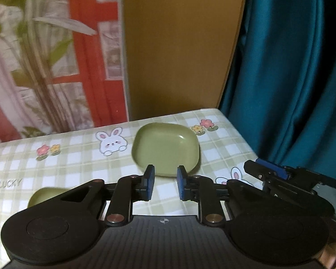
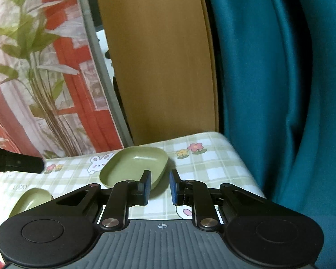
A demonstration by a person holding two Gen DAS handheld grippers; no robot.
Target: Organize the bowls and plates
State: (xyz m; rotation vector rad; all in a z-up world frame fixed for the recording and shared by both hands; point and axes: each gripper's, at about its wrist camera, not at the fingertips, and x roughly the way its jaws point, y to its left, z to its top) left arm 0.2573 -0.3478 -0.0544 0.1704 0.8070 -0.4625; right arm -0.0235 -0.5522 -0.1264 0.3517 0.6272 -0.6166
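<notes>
A square green plate lies on the checked tablecloth, just beyond my open, empty left gripper. A smaller green bowl sits at the near left, partly hidden by the gripper body. In the right wrist view the same plate lies ahead and slightly left of my open, empty right gripper, and the bowl is at the lower left. The right gripper also shows in the left wrist view, at the table's right edge.
The table's right edge drops off beside a teal curtain. A wooden panel and a printed curtain with a plant pattern stand behind the table. The left gripper's tip reaches in from the left.
</notes>
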